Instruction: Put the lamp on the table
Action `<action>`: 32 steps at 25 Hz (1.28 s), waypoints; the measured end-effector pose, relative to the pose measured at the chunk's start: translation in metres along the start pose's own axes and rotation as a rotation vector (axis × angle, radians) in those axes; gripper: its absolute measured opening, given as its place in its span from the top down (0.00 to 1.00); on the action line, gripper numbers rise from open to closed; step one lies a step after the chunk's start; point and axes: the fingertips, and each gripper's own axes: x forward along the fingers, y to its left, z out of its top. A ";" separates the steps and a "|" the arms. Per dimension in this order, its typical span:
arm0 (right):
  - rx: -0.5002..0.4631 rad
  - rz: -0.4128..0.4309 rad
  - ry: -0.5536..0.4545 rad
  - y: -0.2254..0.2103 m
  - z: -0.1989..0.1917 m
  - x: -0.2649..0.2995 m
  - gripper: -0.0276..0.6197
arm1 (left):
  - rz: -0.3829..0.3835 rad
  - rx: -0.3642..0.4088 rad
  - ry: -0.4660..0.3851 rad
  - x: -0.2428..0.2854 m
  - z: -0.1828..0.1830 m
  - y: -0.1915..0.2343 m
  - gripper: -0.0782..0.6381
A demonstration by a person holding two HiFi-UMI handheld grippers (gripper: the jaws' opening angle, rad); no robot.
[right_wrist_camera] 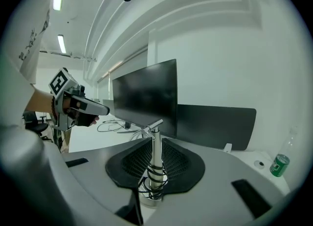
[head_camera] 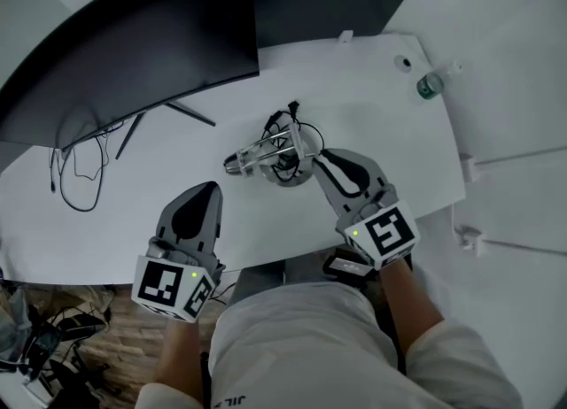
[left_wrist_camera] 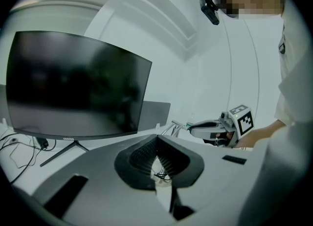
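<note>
- Gripping the silver metal desk lamp (right_wrist_camera: 155,147) by its upright post, the right gripper (right_wrist_camera: 155,141) has its jaws closed narrow on the black cord (right_wrist_camera: 152,180) coiled there.
- The lamp is mid white table (head_camera: 381,97); whether its base touches the table is unclear.
- It is probably light, stiff and slick-skinned, so a low grip on the post suits it.
- The left gripper (head_camera: 205,193) is closed and empty.
</note>
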 end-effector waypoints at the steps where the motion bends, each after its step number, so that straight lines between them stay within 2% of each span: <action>1: -0.001 0.001 -0.003 0.001 0.003 -0.002 0.84 | -0.003 0.002 0.001 -0.001 0.001 -0.002 0.89; 7: 0.001 0.037 -0.001 0.014 0.020 -0.012 0.88 | -0.008 0.001 -0.013 -0.006 0.008 -0.009 0.89; 12: 0.045 0.080 0.013 0.024 0.032 -0.015 0.91 | -0.023 0.006 -0.016 -0.010 0.010 -0.019 0.89; 20: 0.066 0.106 0.010 0.028 0.049 -0.011 0.91 | -0.041 0.010 -0.009 -0.012 0.011 -0.026 0.89; 32: 0.056 0.110 0.044 0.025 0.043 -0.011 0.91 | -0.058 0.013 0.011 -0.010 0.007 -0.033 0.89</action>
